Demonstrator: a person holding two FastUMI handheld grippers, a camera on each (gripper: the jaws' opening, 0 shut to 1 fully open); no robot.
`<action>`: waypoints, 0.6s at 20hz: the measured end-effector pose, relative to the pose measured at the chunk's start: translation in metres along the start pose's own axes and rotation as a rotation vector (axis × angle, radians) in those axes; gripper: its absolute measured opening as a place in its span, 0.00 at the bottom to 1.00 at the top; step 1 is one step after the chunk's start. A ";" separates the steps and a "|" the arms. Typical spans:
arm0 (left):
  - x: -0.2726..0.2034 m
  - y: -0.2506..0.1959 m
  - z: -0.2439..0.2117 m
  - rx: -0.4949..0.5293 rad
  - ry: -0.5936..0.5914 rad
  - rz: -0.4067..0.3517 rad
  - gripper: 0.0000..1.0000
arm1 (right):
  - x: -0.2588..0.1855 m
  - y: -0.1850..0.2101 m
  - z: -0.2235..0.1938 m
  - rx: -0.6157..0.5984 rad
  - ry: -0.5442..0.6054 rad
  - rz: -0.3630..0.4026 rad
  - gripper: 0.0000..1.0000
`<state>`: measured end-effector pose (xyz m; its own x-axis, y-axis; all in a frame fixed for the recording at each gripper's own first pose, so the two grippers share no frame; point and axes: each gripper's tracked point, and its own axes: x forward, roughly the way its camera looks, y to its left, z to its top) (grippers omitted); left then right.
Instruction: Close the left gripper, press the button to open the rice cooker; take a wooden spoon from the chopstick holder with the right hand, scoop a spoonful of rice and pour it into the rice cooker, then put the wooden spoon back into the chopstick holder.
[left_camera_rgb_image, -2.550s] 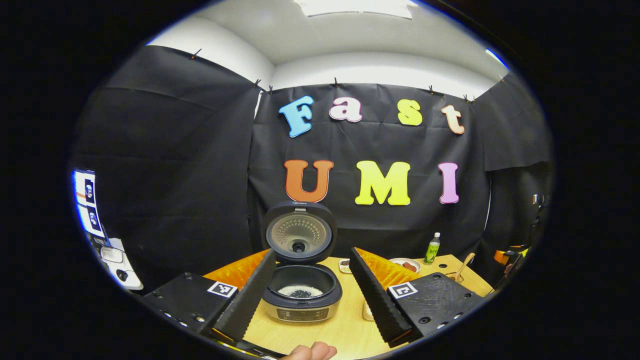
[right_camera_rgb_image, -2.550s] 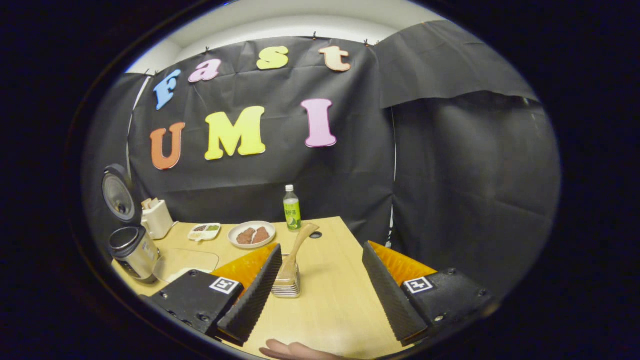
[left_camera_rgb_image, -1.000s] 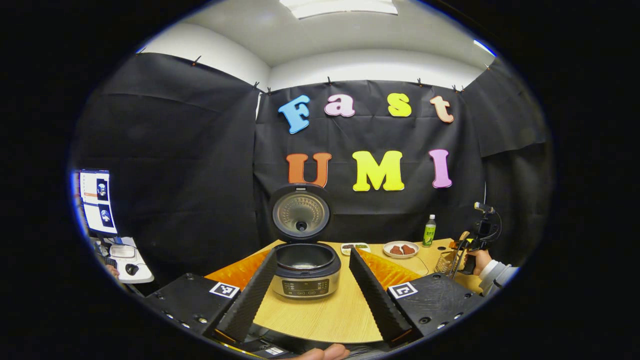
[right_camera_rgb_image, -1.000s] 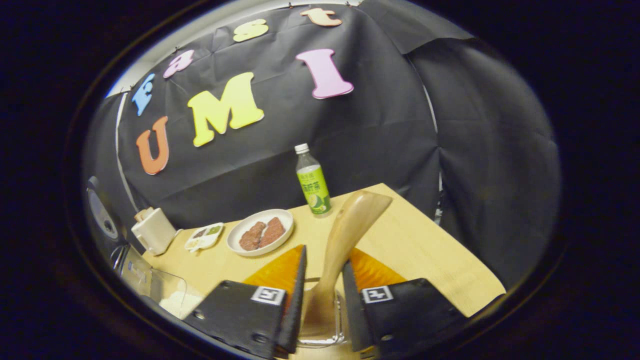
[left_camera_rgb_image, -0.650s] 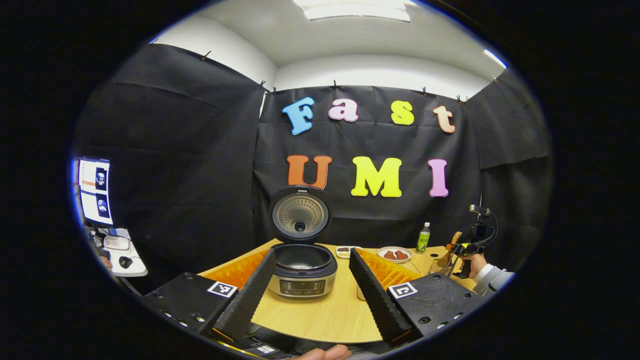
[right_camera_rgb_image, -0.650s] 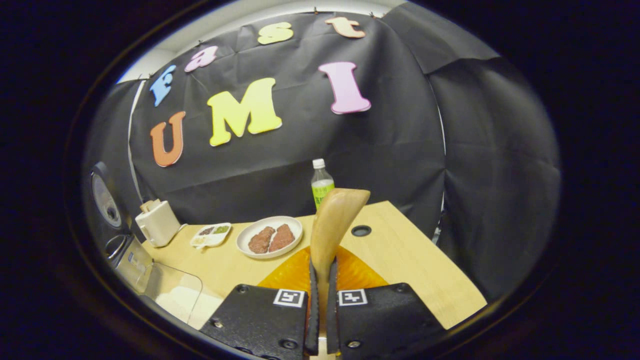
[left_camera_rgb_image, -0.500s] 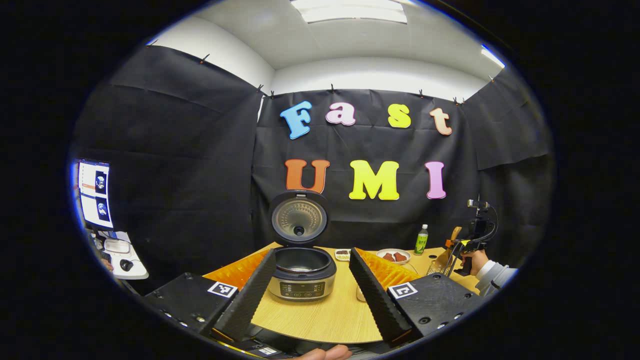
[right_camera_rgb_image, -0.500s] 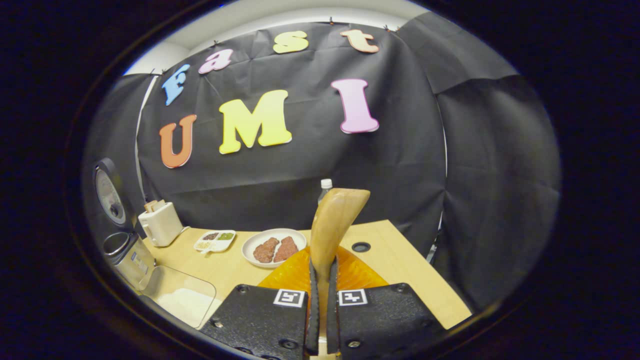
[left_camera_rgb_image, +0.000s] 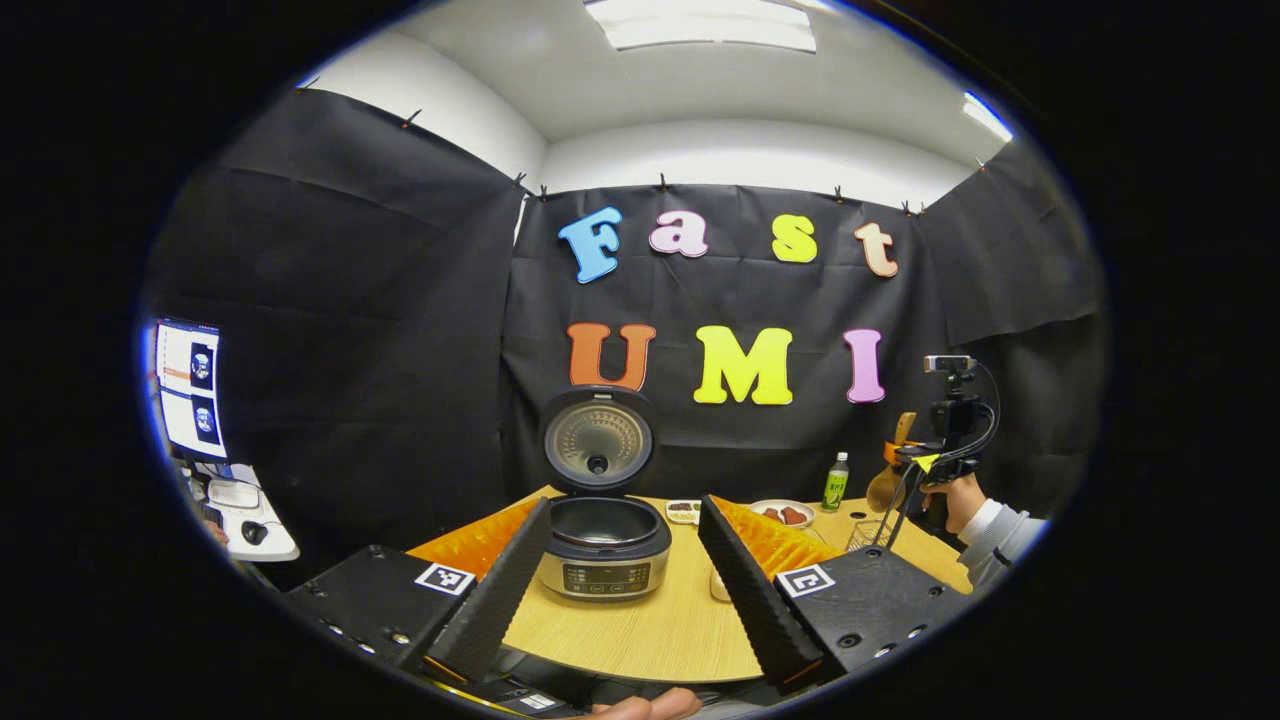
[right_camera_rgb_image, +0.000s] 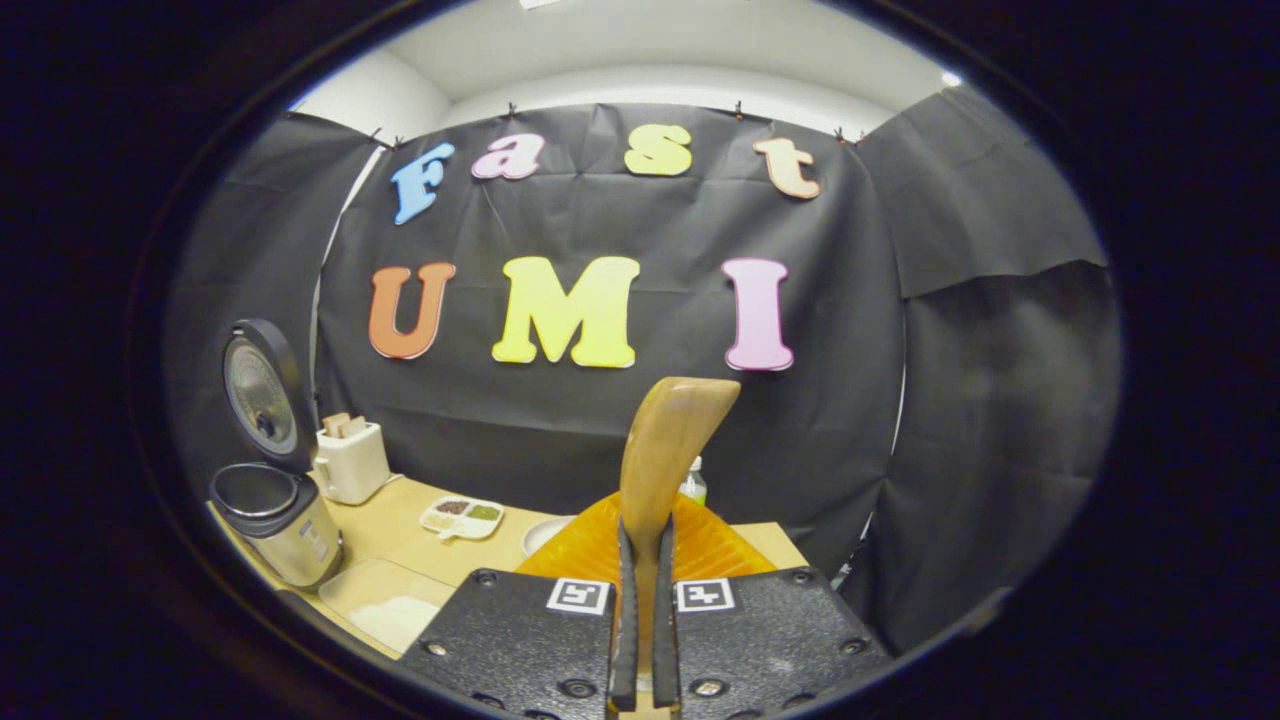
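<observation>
Rice cooker (left_camera_rgb_image: 603, 545) is seen on the table (left_camera_rgb_image: 660, 630) in the left gripper view, its lid (left_camera_rgb_image: 598, 438) standing upright and open over the dark inner pot. The left claw (left_camera_rgb_image: 620, 585) is held wide apart in front of it, nothing between its fingers, and the cooker is framed in the gap. Farther off at the right of that view, the right claw (left_camera_rgb_image: 905, 462) is held up by a hand (left_camera_rgb_image: 945, 497) above a wire chopstick holder (left_camera_rgb_image: 868, 535), with the wooden spoon (left_camera_rgb_image: 893, 470) gripped in it and lifted clear of the holder.

In the right gripper view the right claw (right_camera_rgb_image: 640, 610) is clamped together on the wooden spoon (right_camera_rgb_image: 665, 440), both fingers pressing its handle, the broad end pointing up. At the left of that view the rice cooker (right_camera_rgb_image: 280, 520) is seen open, a cream toaster (right_camera_rgb_image: 350, 458) beside it, a small divided dish (right_camera_rgb_image: 460, 515) nearby, and a clear container holding white rice (right_camera_rgb_image: 385, 600) at the table edge. A green bottle (right_camera_rgb_image: 692, 482) is partly hidden behind the spoon.
</observation>
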<state>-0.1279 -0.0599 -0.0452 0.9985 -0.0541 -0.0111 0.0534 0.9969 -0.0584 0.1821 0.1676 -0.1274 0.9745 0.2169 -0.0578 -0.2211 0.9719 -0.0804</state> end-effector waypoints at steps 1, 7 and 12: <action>-0.003 0.001 0.002 0.003 -0.007 -0.001 0.94 | -0.003 0.012 0.001 -0.001 0.003 0.017 0.11; -0.013 0.010 -0.002 0.009 0.007 -0.003 0.94 | -0.005 0.078 -0.003 0.008 0.021 0.082 0.11; -0.019 0.031 -0.005 0.020 0.011 0.028 0.94 | 0.012 0.127 -0.045 0.024 0.078 0.135 0.11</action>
<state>-0.1453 -0.0285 -0.0518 0.9994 -0.0264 -0.0238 0.0255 0.9990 -0.0378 0.1642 0.2895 -0.1832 0.9298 0.3388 -0.1440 -0.3479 0.9366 -0.0425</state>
